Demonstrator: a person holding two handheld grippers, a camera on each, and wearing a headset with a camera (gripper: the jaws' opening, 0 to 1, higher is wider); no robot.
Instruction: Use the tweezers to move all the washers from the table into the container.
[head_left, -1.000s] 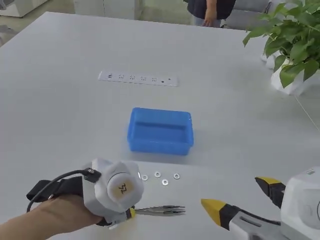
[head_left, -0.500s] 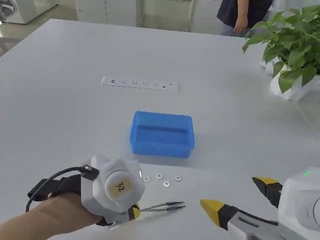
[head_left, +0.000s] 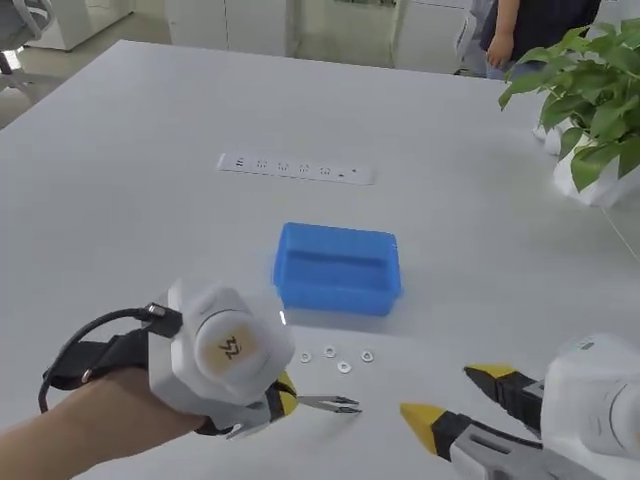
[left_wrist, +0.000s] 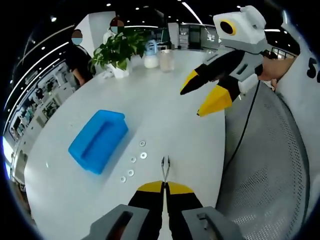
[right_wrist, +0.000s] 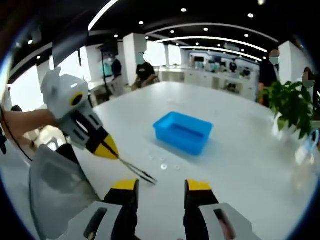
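White table (head_left: 120, 200) in the head view runs wide, power strip (head_left: 296, 168) beyond the blue container (head_left: 338, 266), plant (head_left: 590, 90) far right. Small washers (head_left: 337, 357) lie just on its near side. Left gripper view: left gripper (left_wrist: 164, 186) squeezes the tweezers (left_wrist: 164, 170), with bare table around. Right gripper view: right gripper (right_wrist: 161, 185) is spread apart, holding nothing.

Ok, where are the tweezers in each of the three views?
Head view: tweezers low centre, tips pointing right from the left hand-held gripper.
Left gripper view: tweezers bottom centre, rising from its jaws.
Right gripper view: tweezers lower left of centre, tips pointing down-right.
Shared landmark: blue container beyond the washers.
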